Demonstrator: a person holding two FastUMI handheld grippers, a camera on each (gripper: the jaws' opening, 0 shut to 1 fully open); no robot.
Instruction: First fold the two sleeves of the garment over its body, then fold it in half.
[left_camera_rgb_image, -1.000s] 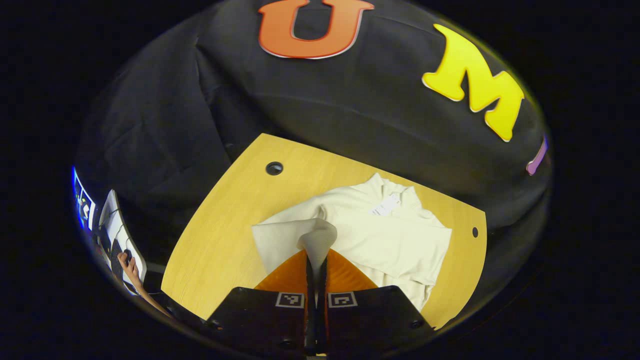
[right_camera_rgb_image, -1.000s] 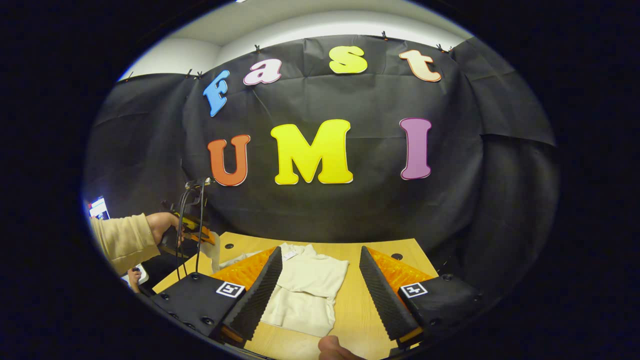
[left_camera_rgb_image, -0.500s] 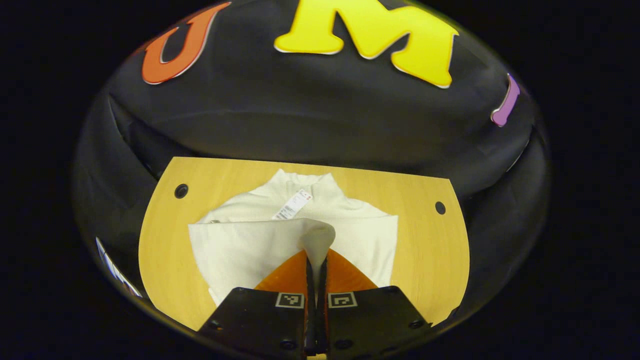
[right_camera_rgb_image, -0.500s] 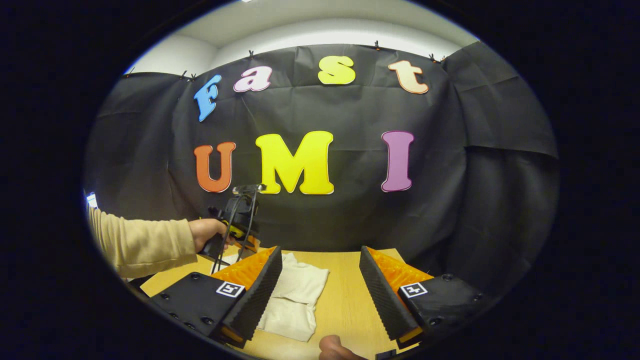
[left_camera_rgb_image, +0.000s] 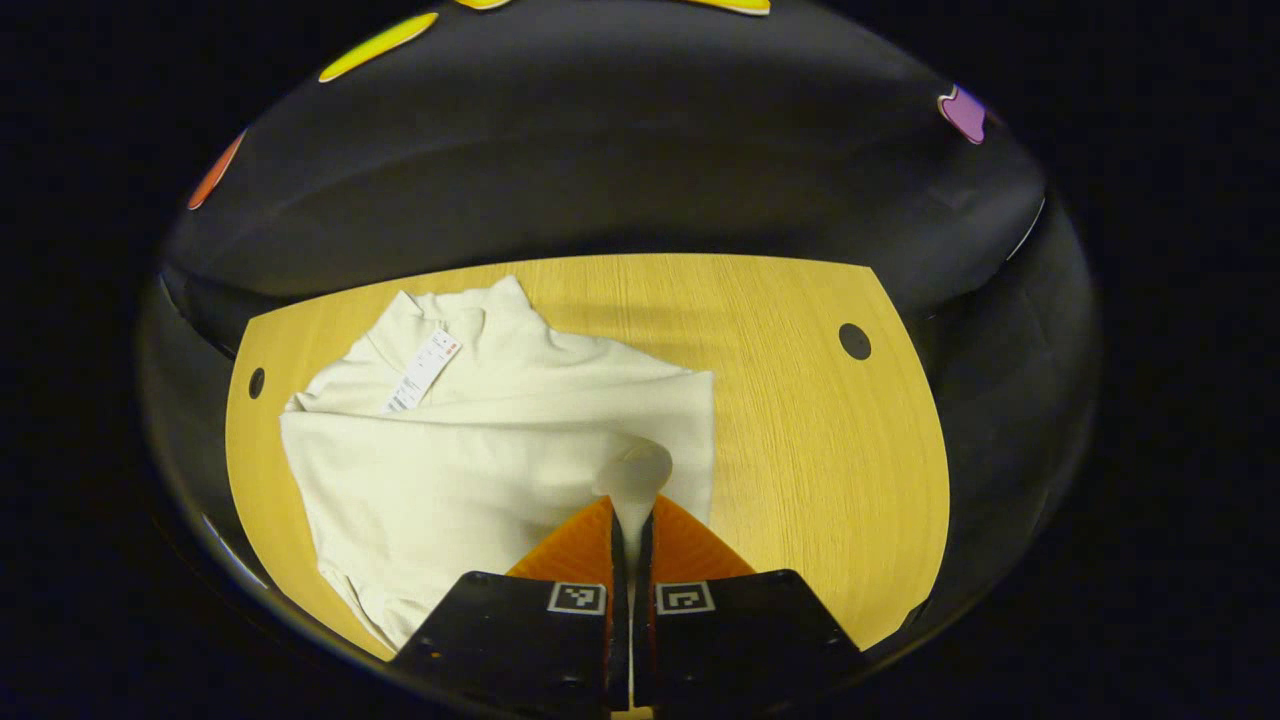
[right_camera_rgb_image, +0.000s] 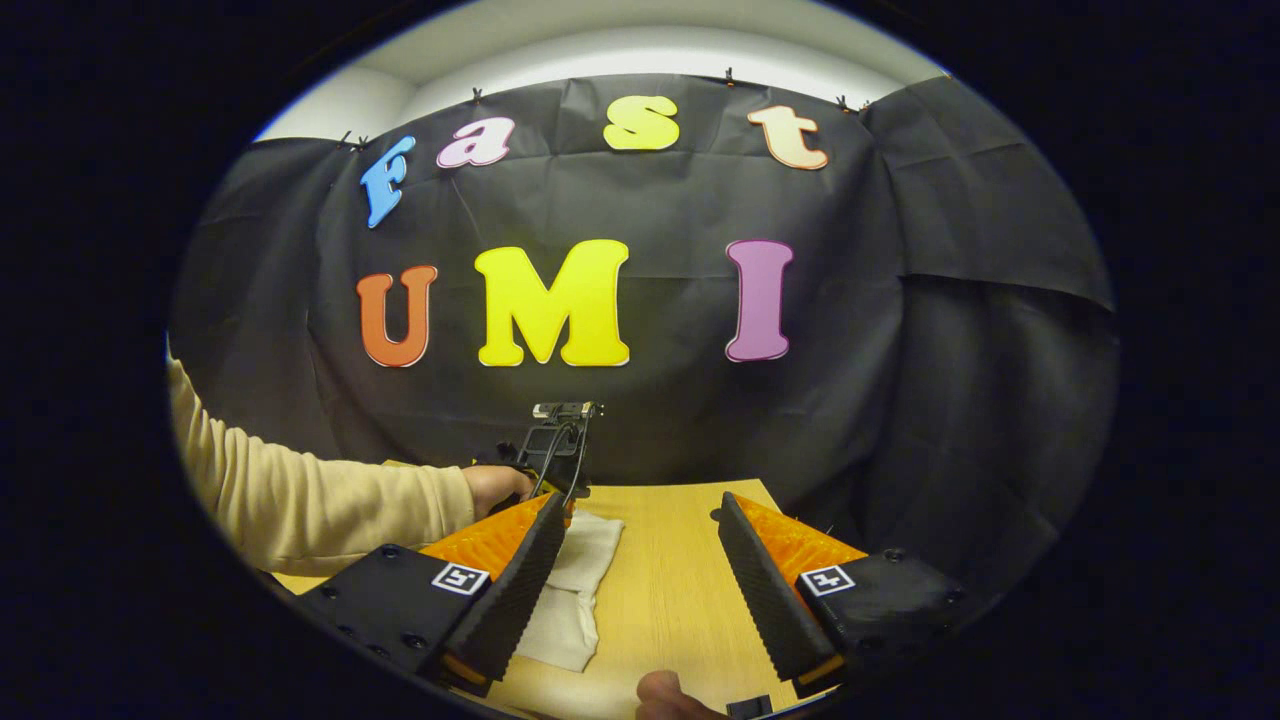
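A cream garment (left_camera_rgb_image: 480, 440) lies on the left half of a wooden table (left_camera_rgb_image: 800, 420), bare wood stretching right to its curved edge, while the left gripper (left_camera_rgb_image: 632, 520) pinches a sleeve fold above the garment's right edge and the right gripper (right_camera_rgb_image: 640, 570) hovers wide apart, holding nothing, just right of it.

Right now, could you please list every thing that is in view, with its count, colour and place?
garment: one, cream white, lying on the left part of the table, a fold of it pinched by the left hand-held gripper
tag: one, white, at the garment's collar
table: one, light wood, in front of the black cloth wall
holes: two, dark, at the table's far corners
left hand-held gripper: one, shut on the garment
right hand-held gripper: one, open above the table
sleeve: one, beige, on the person's arm at the left
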